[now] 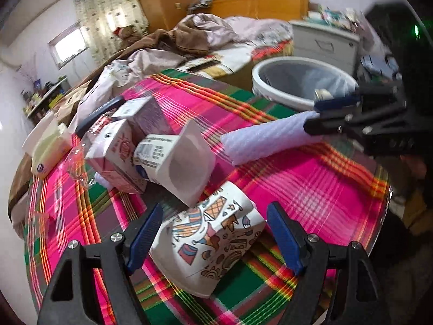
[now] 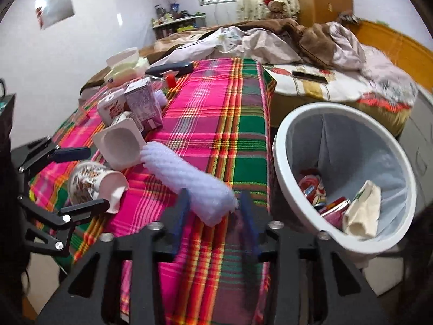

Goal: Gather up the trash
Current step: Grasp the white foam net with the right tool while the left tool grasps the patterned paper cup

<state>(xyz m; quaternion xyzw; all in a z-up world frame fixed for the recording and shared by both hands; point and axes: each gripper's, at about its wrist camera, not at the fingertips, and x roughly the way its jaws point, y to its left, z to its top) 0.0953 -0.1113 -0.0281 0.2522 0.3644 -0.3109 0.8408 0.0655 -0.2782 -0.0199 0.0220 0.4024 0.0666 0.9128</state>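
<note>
Plaid cloth in pink and green covered the desk [image 2: 216, 124]. Nearest the left gripper [image 1: 216, 241], a patterned paper cup [image 1: 208, 241] lay on its side between the parted fingers, untouched, its axis running 7 to 1 o'clock and its mouth toward 7. The right gripper [image 2: 213, 216] stood open astride one end of a white foam roll [image 2: 186, 178], long axis 10 to 4 o'clock. Beyond lay a yogurt cup [image 2: 119, 146] and cartons [image 2: 143, 105]. At 3 o'clock stood the trash bin [image 2: 281, 162].
</note>
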